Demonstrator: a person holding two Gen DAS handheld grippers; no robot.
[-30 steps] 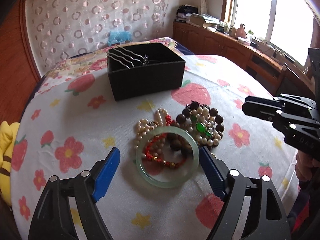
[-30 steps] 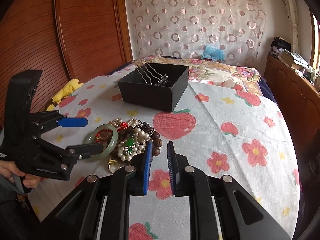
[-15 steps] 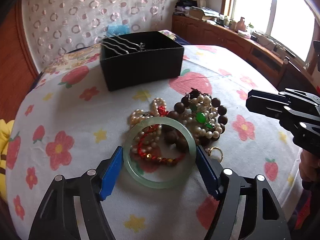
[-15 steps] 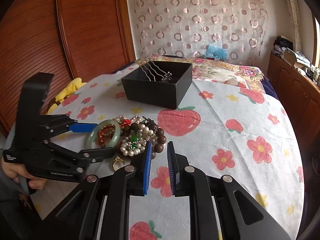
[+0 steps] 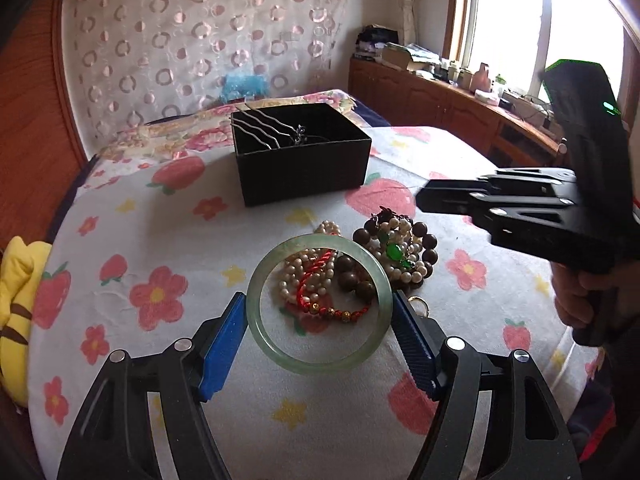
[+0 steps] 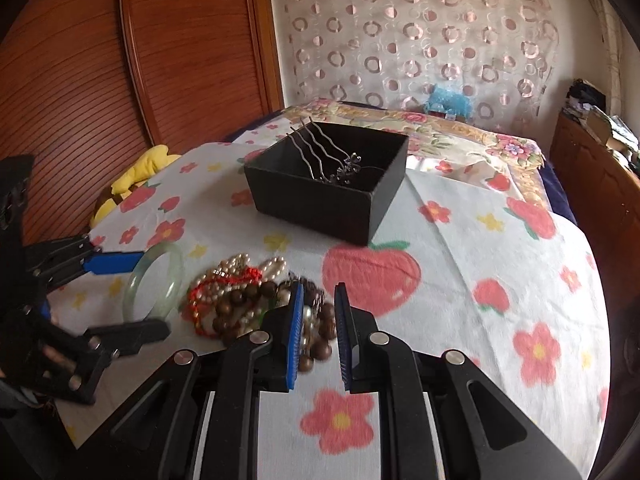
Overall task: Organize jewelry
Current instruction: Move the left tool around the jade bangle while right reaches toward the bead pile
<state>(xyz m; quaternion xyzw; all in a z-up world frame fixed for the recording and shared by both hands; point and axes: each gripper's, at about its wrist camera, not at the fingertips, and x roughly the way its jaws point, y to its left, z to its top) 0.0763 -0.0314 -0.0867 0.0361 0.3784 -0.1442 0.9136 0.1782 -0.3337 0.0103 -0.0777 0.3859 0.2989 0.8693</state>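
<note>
My left gripper (image 5: 318, 340) is shut on a pale green jade bangle (image 5: 318, 306), its blue pads touching both sides, and holds it tilted just above the jewelry pile (image 5: 384, 258) of pearl strands, brown beads and a red bracelet. The bangle (image 6: 154, 282) also shows in the right wrist view, lifted at the pile's left. My right gripper (image 6: 318, 334) is nearly closed and empty, hovering over the pile's near side (image 6: 240, 300). A black box (image 5: 300, 156) with silver wavy hairpins (image 5: 266, 130) stands behind the pile.
The table has a white cloth with flowers and strawberries (image 6: 480, 280). A yellow plush toy (image 5: 18, 300) lies at the left edge. A wooden wardrobe (image 6: 120, 60) stands left, and a wooden cabinet (image 5: 440, 100) runs under the window.
My left gripper closed in on the jade bangle, gripped it and raised it off the pile. My right gripper moved closer over the pile, staying narrow.
</note>
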